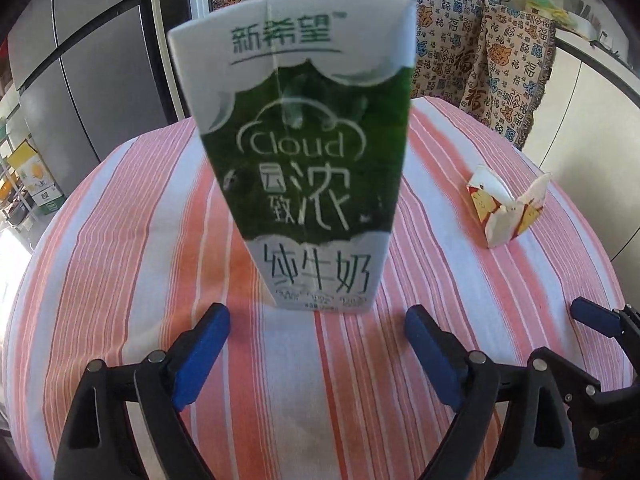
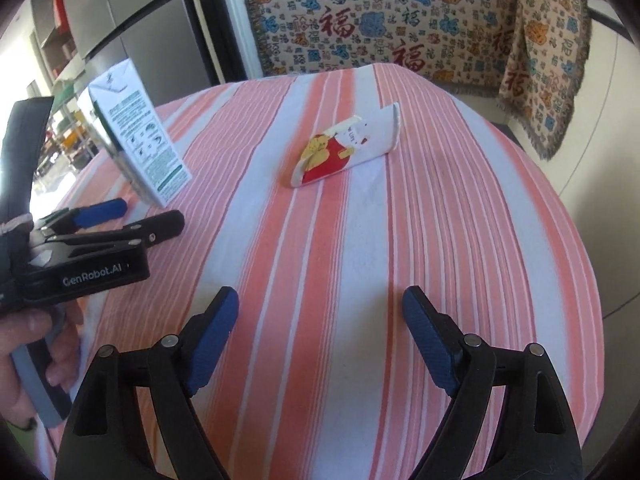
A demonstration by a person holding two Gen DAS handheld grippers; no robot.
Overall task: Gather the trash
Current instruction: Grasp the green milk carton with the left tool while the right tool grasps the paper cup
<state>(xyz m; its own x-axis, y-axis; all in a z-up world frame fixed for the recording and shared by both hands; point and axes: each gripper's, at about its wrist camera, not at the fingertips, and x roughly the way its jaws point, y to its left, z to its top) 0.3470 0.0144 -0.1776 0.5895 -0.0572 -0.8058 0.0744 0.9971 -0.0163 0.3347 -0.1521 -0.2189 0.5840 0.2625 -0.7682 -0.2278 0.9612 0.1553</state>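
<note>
Both tools gape empty over the striped counter: the left tool lines up on the upright milk carton just ahead, the right tool faces the flattened wrapper farther off, each seemingly ready to grab.

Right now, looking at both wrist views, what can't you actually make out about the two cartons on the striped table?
- Green milk carton: the left wrist view shows only its front; whether it is empty cannot be told. In the right wrist view its side text is too small.
- Small red carton: lies flattened and blurred in the right wrist view, its print unreadable.
- Striped table: its near edge is cut off behind the open right tongs.
</note>
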